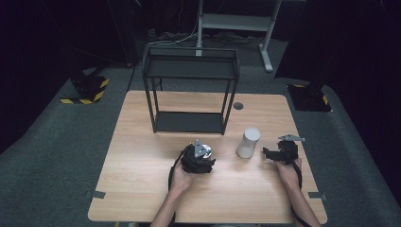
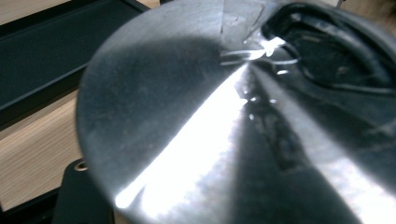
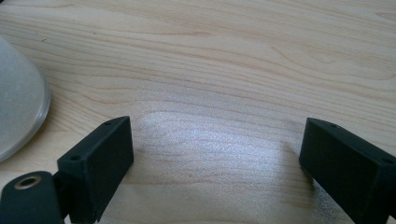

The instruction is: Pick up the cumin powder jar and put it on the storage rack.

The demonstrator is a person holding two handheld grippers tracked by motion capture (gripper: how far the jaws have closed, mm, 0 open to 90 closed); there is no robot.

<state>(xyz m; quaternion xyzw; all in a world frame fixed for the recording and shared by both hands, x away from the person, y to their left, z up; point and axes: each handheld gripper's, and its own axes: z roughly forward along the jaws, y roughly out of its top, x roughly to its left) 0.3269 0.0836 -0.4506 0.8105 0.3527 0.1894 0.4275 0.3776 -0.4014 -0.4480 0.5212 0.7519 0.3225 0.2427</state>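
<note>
Left gripper view: metal can [image 2: 187,140] clamped in left claw [image 1: 197,161].

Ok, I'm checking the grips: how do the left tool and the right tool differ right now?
The left tool is shut on a shiny metal thing; the right tool stands open over bare table. The left sits mid-table, the right beside the white cylinder. Both are hand-held.

Left black two-jaw gripper [image 1: 197,160]: held in left hand [image 1: 181,178] at table centre, forearm entering from below, jaws closed. Right black two-jaw gripper [image 3: 215,163]: held in right hand [image 1: 286,171], jaws standing wide apart, low over the tabletop, nothing between them.
</note>
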